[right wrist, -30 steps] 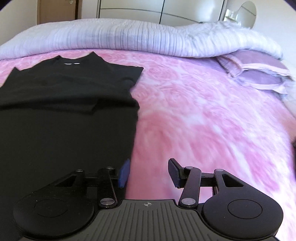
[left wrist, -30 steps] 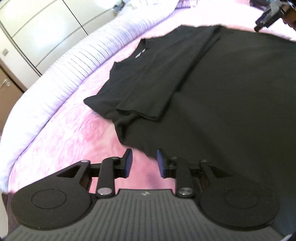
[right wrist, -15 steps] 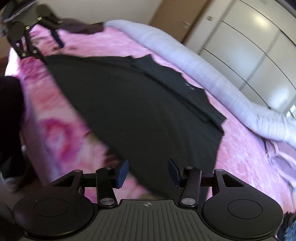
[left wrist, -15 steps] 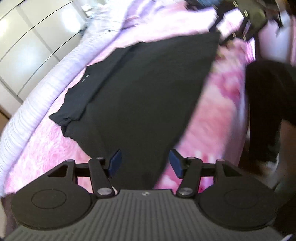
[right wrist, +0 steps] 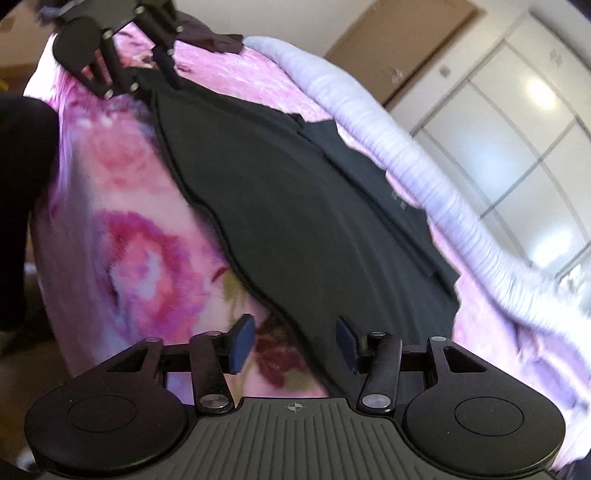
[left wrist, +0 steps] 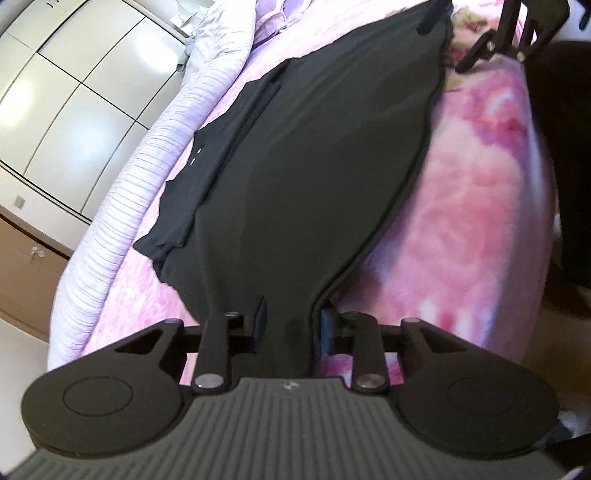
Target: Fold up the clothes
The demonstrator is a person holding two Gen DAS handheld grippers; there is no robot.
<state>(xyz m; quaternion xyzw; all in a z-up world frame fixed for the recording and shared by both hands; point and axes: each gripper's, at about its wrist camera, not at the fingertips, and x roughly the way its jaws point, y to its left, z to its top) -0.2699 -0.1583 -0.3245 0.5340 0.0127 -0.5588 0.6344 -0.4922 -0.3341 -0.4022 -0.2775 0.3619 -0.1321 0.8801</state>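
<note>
In my left view, the black shirt (left wrist: 314,166) lies flat on the pink bed (left wrist: 480,184). Its neck is toward the striped blanket (left wrist: 122,206) at the far edge and its bottom hem runs along the near edge. One sleeve is folded in over the body. My left gripper (left wrist: 293,325) is at one hem corner. Its fingers are narrow, with the cloth running between them, but the pads stand a little apart, so I don't think the pinch is tight. My other gripper (left wrist: 509,33) sits at the other end of the hem.

In my right view, the right gripper (right wrist: 295,343) has its fingers wide. The hem corner of the shirt (right wrist: 295,203) lies between them, closer to one pad.

To do this well, I think both grippers should squeeze only the shirt (not the fuzzy bed cover under it). Each should hold right at its corner. Then I would lift both corners together at the same height and keep the hem straight. That way the fold lands even and the tucked sleeves don't slip out.
</note>
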